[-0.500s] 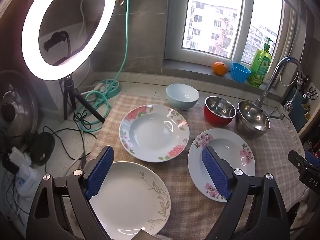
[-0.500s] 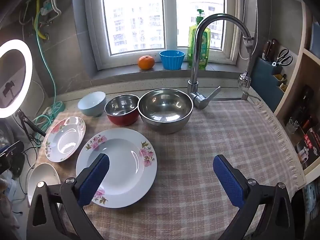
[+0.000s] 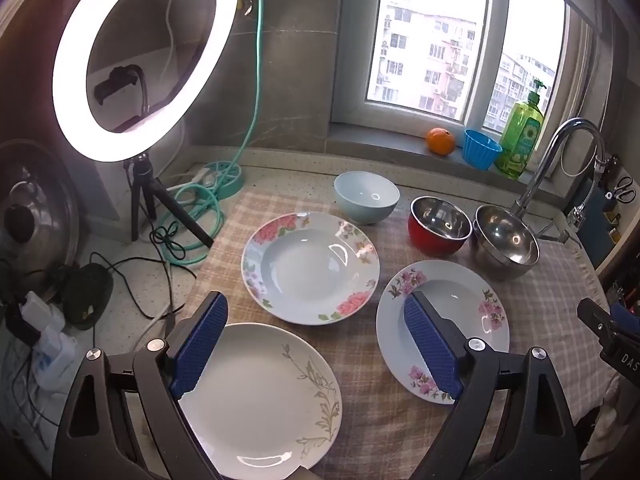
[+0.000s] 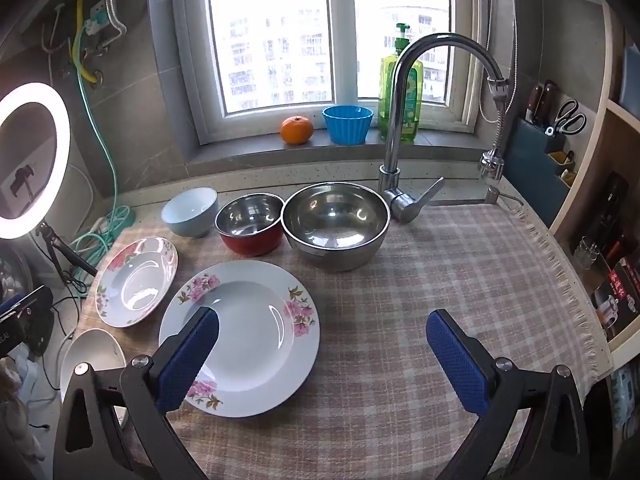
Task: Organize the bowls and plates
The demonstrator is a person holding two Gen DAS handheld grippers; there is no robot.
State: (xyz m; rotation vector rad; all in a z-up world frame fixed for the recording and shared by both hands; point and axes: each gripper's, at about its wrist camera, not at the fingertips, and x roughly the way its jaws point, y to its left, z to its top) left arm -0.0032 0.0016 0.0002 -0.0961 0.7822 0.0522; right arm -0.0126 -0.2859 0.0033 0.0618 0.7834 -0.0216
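Kitchen: grey tiled wall (image 4: 136,120); daylit window (image 4: 328,32) above stone sill (image 4: 248,156); lit ring light (image 3: 148,56) on tripod; speckled tabletop (image 3: 132,276) under checked cloth (image 4: 440,272); chrome faucet (image 4: 404,120).

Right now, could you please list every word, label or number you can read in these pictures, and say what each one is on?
"DAS": white letters, cut off by the picture's edge, on the black gripper body at the right of the left wrist view.
Red box on the shelf: Chinese characters, too small to read.
Green dish soap bottle: label too blurred to read.
Black device at the left edge: white letters, too cut off to read.
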